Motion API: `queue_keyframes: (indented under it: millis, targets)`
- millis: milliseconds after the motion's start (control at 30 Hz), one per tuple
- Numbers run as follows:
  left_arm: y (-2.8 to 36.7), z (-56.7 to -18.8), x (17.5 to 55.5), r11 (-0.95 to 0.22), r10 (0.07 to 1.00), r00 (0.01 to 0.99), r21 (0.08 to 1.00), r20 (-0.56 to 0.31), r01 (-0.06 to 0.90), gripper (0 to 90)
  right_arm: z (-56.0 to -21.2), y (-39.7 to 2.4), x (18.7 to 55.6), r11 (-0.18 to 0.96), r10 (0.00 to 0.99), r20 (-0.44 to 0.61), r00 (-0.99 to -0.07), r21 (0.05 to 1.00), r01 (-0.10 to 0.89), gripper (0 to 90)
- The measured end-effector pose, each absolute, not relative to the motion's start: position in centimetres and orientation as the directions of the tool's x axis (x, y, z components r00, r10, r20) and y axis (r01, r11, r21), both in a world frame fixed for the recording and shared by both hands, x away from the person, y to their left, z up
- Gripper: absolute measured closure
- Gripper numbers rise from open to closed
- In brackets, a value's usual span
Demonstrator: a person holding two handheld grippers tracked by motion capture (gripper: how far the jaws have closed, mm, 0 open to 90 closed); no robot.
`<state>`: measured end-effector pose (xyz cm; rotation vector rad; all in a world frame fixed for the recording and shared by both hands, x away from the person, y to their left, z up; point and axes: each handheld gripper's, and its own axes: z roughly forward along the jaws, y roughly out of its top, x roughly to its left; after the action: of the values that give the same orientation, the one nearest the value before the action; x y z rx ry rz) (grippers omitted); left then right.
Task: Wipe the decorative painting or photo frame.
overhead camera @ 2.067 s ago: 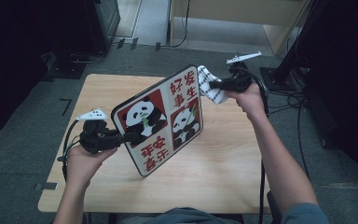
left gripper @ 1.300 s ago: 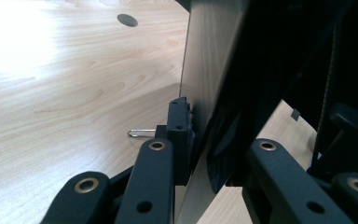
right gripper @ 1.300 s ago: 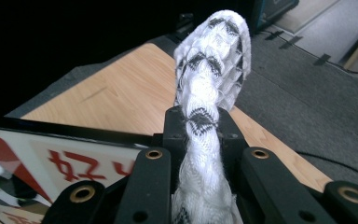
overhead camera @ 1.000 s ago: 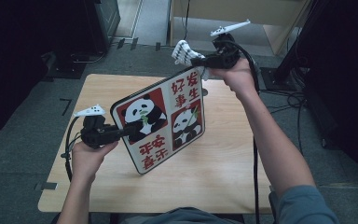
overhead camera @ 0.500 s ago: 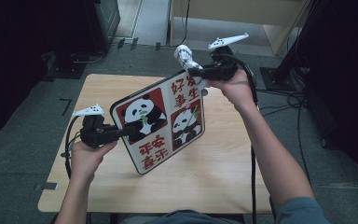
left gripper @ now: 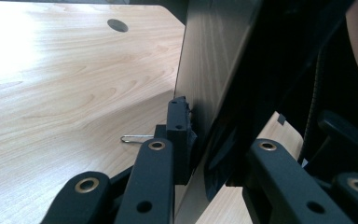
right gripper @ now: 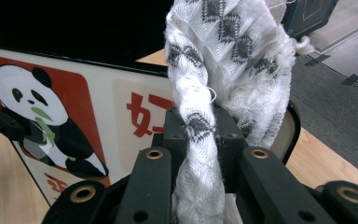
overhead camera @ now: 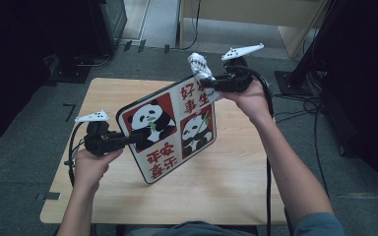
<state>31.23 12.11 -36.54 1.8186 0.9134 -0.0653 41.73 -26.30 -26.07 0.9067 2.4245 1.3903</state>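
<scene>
Wooden table point(overhead camera: 236, 187) fills the middle of the high view. Tilted on its lower corner at frame centre stands the panda board point(overhead camera: 170, 135), its left edge pinched between the left gripper point(overhead camera: 137, 139) jaws. At the upper centre, the right gripper point(overhead camera: 207, 84) clamps a white patterned cloth point(overhead camera: 199, 66) against the board's top corner.
</scene>
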Motion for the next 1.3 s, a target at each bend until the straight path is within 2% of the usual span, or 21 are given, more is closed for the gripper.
queue_keyframes:
  millis: [800,1300]
  targets:
    - [12.1,-36.5,31.1,-0.153,0.550,0.705,0.776,-0.447,0.612,78.3,-29.3,-26.6,40.6,0.385,0.583,0.133,-0.801,0.824,0.416,80.2]
    - [12.2,-36.6,31.0,-0.149,0.550,0.705,0.778,-0.448,0.611,78.1,-32.1,-27.2,40.2,0.359,0.587,0.177,-0.790,0.818,0.450,80.2]
